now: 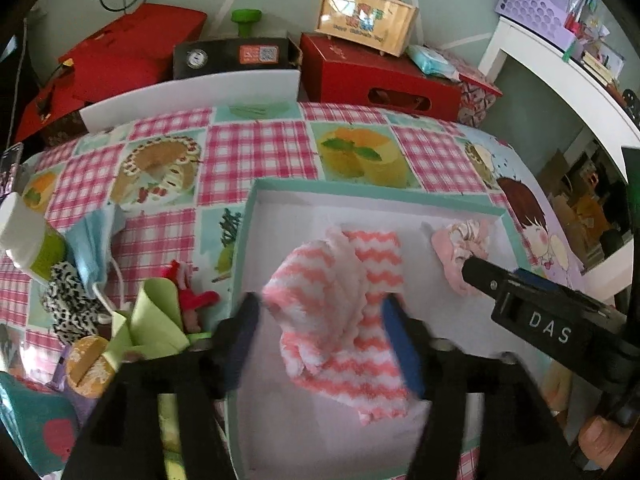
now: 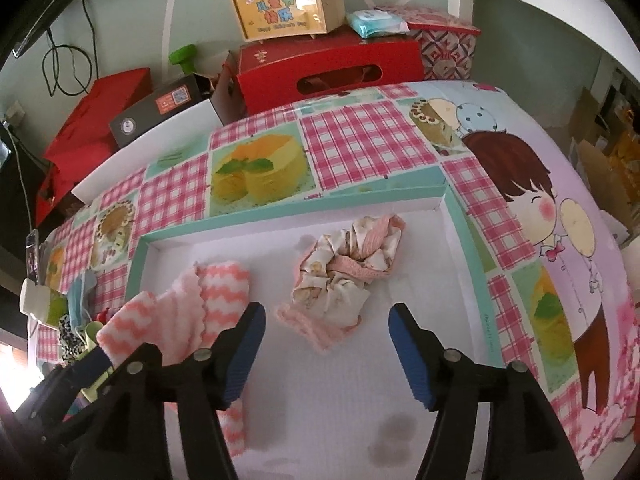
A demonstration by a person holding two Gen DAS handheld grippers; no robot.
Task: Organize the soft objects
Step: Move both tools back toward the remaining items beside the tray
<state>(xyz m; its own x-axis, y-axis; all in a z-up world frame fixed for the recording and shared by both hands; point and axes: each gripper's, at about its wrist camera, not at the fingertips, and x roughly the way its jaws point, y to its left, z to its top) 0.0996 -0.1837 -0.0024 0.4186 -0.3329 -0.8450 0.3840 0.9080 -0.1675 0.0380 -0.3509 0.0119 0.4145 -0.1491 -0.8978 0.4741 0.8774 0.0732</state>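
Note:
A shallow white box with a teal rim (image 1: 376, 193) (image 2: 248, 222) lies on the patterned tablecloth. Inside it lie a pink-and-white zigzag fluffy cloth (image 1: 344, 312) (image 2: 192, 304) and a crumpled pink and cream printed garment (image 1: 460, 248) (image 2: 348, 268). My left gripper (image 1: 320, 320) is open, its fingers on either side of the zigzag cloth, just above it. My right gripper (image 2: 326, 320) is open, just short of the printed garment. The right gripper's body also shows in the left wrist view (image 1: 548, 312).
Left of the box lie a blue face mask (image 1: 94, 240), a black-and-white patterned cloth (image 1: 68, 300), a red soft item (image 1: 192, 292), green paper (image 1: 152, 320) and a green-and-white container (image 1: 32, 244). Red boxes (image 1: 376, 76) and a wooden case (image 1: 364, 16) stand behind the table.

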